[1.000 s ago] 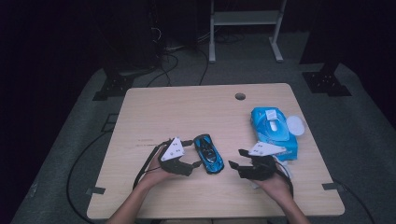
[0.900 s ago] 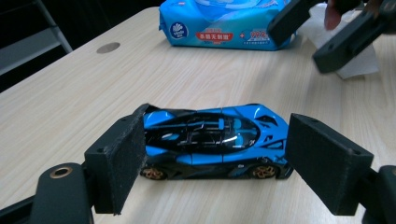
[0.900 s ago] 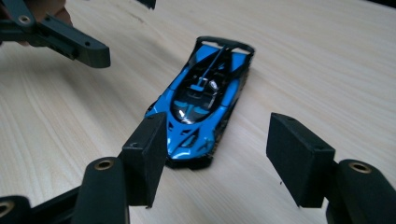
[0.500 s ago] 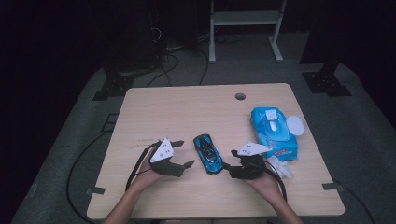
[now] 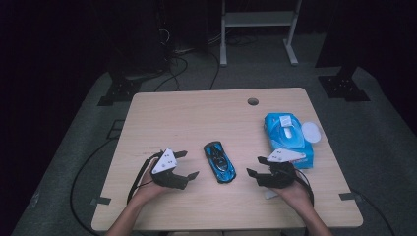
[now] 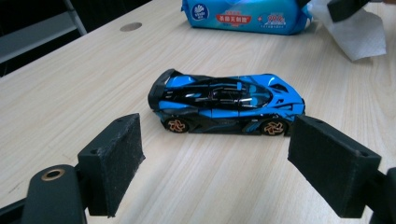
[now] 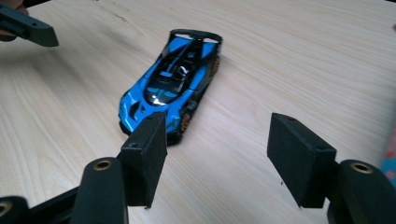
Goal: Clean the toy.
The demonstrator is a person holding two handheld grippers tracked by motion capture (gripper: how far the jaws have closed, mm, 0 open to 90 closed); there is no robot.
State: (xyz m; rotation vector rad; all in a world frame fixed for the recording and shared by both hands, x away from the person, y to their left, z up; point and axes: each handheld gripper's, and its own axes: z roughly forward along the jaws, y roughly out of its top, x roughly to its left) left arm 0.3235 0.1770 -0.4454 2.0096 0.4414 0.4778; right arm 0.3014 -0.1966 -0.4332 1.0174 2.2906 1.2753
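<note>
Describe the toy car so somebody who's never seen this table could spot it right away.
On the wooden table, look at the near half, between the two grippers. The toy car lies there, blue and black with bronze wheels; the wipes pack to its right is also blue, but soft and rectangular.

High view overhead, gripper views low, close, sharing toy car (image 6: 226,105)

My left tongs (image 5: 183,164) and my right tongs (image 5: 256,166) are black, each topped with a pale grey three-cornered plate, and a dark cable loops back from the rear of each past my bare forearms, where no sleeve shows. Up close, each jaw ends in a blocky pad (image 6: 113,163) of rough black foam with a small pit in its top, and behind the pads (image 7: 146,154) sit brass-coloured ringed holes, probably bushings, though they're blurred.
</note>
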